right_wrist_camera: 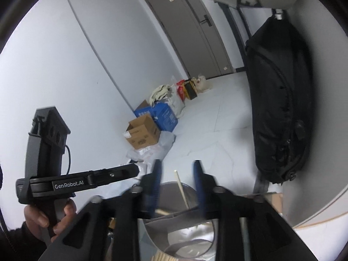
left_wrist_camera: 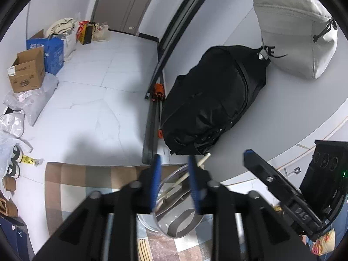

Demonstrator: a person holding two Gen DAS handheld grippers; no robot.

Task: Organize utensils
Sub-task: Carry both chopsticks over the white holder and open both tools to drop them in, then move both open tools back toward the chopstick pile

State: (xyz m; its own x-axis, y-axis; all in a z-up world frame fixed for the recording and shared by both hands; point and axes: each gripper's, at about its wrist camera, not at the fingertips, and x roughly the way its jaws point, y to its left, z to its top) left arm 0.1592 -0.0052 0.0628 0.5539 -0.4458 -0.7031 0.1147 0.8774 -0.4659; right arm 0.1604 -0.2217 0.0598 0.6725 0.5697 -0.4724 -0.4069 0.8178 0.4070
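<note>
My left gripper [left_wrist_camera: 174, 182] part-open, empty | my right gripper [right_wrist_camera: 177, 187] likewise | clear container [left_wrist_camera: 174, 208] holds wooden chopsticks [left_wrist_camera: 184, 177], leaning on rim

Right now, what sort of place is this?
Probably a lived-in room at home, used partly for storage: open brown cardboard box on the pale tiled floor, grey-brown door, black fabric duffel bag on a grey table.

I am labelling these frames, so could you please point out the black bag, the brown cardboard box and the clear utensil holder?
black bag [left_wrist_camera: 208, 100], left wrist view, middle of its side.
brown cardboard box [right_wrist_camera: 144, 134], right wrist view, front face.
clear utensil holder [left_wrist_camera: 174, 219], left wrist view, near wall.
</note>
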